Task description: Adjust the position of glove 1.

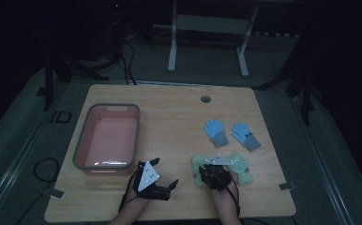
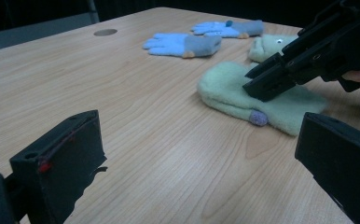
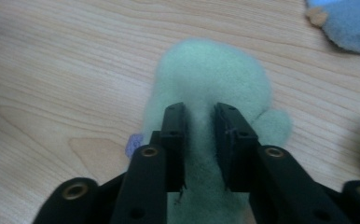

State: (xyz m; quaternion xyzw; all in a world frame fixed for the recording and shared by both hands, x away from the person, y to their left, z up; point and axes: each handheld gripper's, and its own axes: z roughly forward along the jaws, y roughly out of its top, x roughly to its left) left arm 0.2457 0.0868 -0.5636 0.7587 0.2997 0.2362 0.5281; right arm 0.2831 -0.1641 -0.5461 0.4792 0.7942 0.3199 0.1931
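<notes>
The right gripper (image 3: 200,140) is pinching a fold of the green mitten (image 3: 211,79) lying near the table's (image 1: 179,117) 5 o'clock edge. The left gripper (image 2: 201,154) is hovering at 7 o'clock, jaws spread wide, holding nothing.

Dim room; light wooden table (image 1: 179,112) on grey carpeted floor (image 1: 24,136); white metal desk frame (image 1: 207,28) behind; black cables (image 1: 127,61).
</notes>
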